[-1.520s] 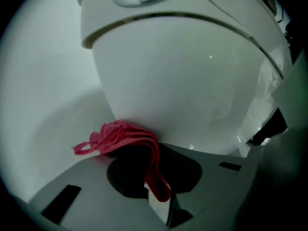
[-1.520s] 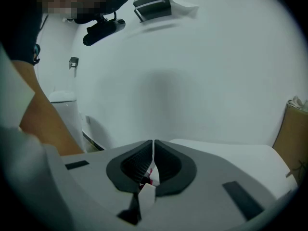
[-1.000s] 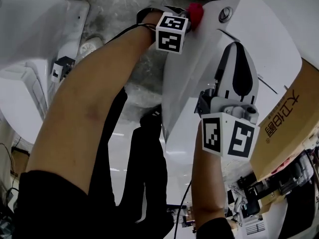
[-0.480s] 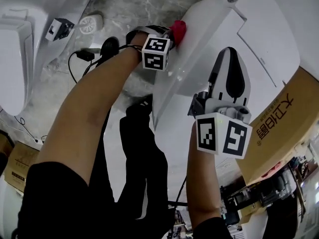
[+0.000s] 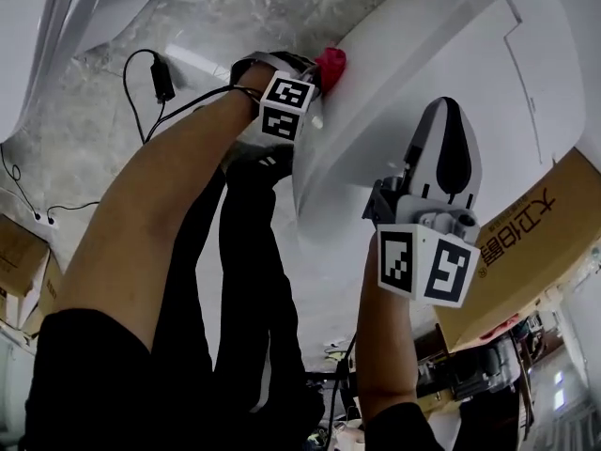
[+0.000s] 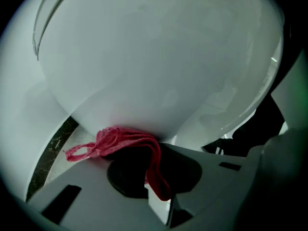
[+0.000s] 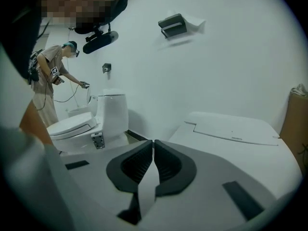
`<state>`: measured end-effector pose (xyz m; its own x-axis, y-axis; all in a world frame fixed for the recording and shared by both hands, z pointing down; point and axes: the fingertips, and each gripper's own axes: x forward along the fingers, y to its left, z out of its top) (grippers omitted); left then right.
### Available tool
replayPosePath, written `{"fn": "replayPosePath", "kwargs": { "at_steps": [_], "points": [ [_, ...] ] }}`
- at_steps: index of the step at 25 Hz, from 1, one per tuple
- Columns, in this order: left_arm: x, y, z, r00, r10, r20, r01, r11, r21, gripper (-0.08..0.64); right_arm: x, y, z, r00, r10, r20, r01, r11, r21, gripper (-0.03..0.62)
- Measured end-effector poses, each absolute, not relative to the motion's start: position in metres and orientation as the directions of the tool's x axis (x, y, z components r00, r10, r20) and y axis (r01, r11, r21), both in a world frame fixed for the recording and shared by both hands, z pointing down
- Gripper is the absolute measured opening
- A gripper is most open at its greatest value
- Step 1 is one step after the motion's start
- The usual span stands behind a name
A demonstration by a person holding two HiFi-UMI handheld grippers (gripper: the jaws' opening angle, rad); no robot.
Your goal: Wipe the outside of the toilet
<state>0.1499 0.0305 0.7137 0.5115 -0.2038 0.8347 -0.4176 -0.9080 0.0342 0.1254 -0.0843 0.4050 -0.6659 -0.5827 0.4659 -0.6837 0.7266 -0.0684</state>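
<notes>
I have the left gripper [image 5: 317, 71] clenched on a red cloth [image 5: 331, 62], and the cloth is pressed against the outside wall of the white toilet [image 5: 441, 54], low on its rounded flank above the mottled grey floor [image 5: 244, 17]. In the left gripper view the cloth [image 6: 120, 139] is bunched between the jaws, one loop trailing left and a fold hanging down over the gripper [image 6: 144, 153]. The toilet [image 6: 159, 57] fills that view as a smooth, glossy bulge. My right gripper [image 5: 449, 111] is clamped shut on nothing, held over the flat top of the toilet; its view shows the jaws [image 7: 153, 146] together. A cardboard box [image 5: 535, 242] stands just beside the toilet.
</notes>
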Motion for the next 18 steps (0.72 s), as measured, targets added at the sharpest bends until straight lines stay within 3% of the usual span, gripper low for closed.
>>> {"fn": "replayPosePath", "kwargs": {
  "at_steps": [5,14,18],
  "points": [
    [0.165,0.081,0.71,0.524,-0.186,0.831,-0.458,-0.885,0.091,0.056,0.121,-0.069,0.408,-0.666,-0.581,0.469,-0.687,0.722,-0.08,0.037],
    [0.194,0.153,0.687,0.567,-0.051,0.822,-0.404,-0.887,0.224,0.057,0.104,-0.053,0.395,-0.688,-0.566,0.454,-0.678,0.724,-0.126,0.037],
    [0.21,0.203,0.666,0.633,0.123,0.764,-0.212,-0.922,0.324,0.055,0.108,-0.053,0.382,-0.688,-0.566,0.454,-0.681,0.72,-0.133,0.037]
  ]
}}
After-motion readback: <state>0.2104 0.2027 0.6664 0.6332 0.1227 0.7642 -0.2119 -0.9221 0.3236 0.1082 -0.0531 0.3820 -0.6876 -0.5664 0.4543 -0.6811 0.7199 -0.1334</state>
